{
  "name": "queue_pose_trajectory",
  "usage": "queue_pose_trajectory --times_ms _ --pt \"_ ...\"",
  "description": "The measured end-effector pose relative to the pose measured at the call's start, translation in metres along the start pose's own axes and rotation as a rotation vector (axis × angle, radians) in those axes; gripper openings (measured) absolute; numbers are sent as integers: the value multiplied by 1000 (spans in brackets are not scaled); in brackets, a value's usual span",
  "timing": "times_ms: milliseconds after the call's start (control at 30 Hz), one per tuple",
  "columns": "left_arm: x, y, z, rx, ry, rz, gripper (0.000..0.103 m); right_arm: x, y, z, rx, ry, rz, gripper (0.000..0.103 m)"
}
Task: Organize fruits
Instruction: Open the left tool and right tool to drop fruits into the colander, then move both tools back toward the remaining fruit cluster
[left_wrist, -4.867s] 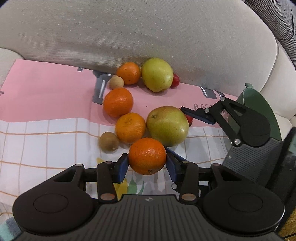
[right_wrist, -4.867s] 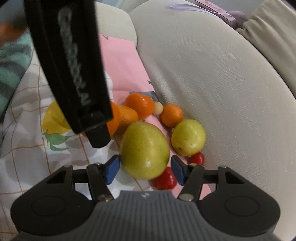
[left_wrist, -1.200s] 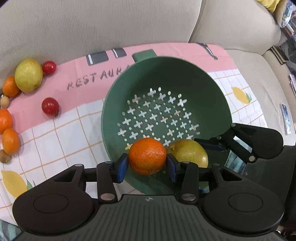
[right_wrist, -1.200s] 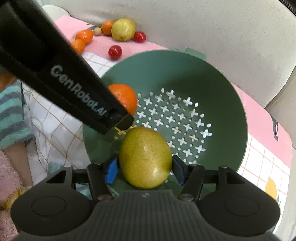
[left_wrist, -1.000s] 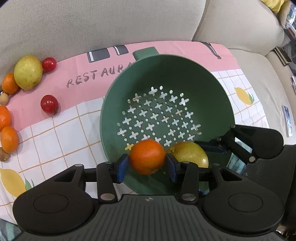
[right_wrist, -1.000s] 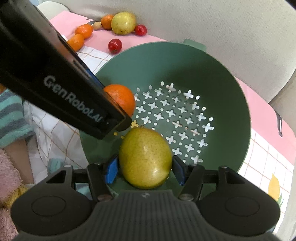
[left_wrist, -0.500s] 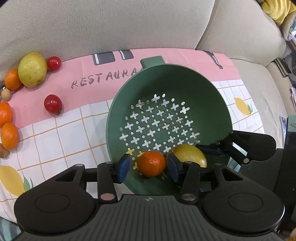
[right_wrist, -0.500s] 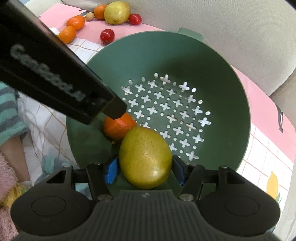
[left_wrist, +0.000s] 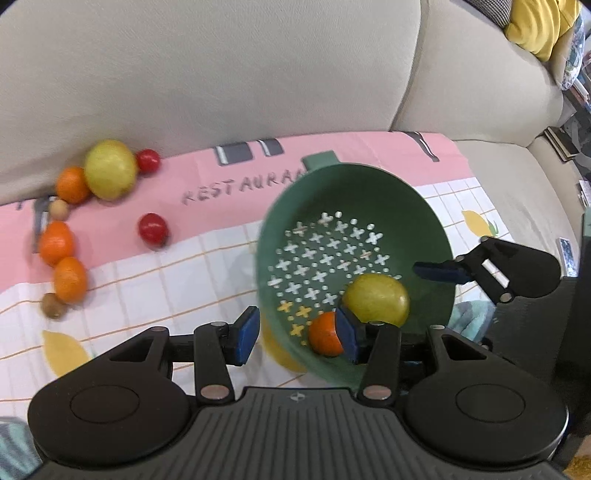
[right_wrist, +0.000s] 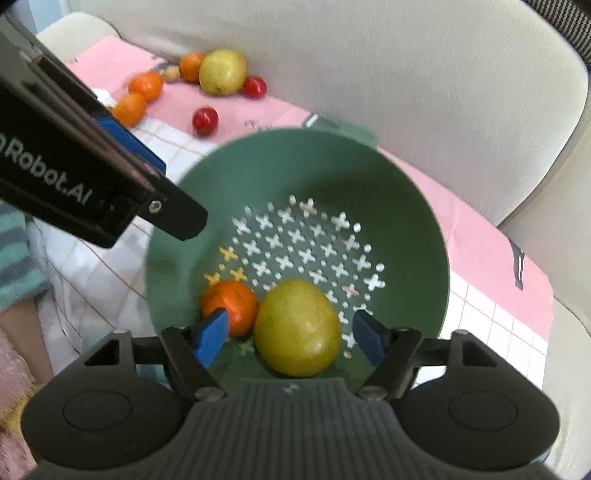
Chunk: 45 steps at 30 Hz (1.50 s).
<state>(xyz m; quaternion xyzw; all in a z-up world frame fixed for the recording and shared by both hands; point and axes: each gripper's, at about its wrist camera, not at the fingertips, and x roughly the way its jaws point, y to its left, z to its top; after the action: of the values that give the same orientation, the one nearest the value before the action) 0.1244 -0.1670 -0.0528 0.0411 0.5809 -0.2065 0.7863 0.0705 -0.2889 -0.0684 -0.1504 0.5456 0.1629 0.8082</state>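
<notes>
A green colander sits on the patterned cloth. An orange and a yellow-green pear lie side by side in it. My left gripper is open and empty over the colander's near rim. My right gripper is open around the pear, pads apart from it. On the cloth to the left lie another pear, three oranges, two red tomatoes and small brown fruits.
The cloth lies on a beige sofa seat with the backrest close behind the fruits. The left gripper's body crosses the right wrist view at upper left. A striped teal fabric lies at the left edge.
Both grippers have opened. The orange dropped from the left gripper and the pear from the right gripper into the colander. Both grippers have pulled back and up.
</notes>
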Motion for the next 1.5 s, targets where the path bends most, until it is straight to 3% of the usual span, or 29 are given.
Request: queue_pose_trajectory --times_ms 567,700,967,1167,1333,1500 --pt "-65 64 -17 -53 -113 188 56 -38 35 36 259 -205 59 87" --pt "-78 84 -23 -86 -158 190 56 -40 45 48 307 -234 104 87" --pt "-92 121 -31 -135 -243 168 56 -38 82 70 232 -324 148 88" --pt "-83 152 -33 -187 -268 112 56 -36 102 82 129 -395 120 86" --pt "-69 174 -33 -222 -264 84 55 -26 113 93 40 -426 89 79" --pt "-52 189 -30 -245 -257 62 55 -8 116 107 -5 -403 72 68"
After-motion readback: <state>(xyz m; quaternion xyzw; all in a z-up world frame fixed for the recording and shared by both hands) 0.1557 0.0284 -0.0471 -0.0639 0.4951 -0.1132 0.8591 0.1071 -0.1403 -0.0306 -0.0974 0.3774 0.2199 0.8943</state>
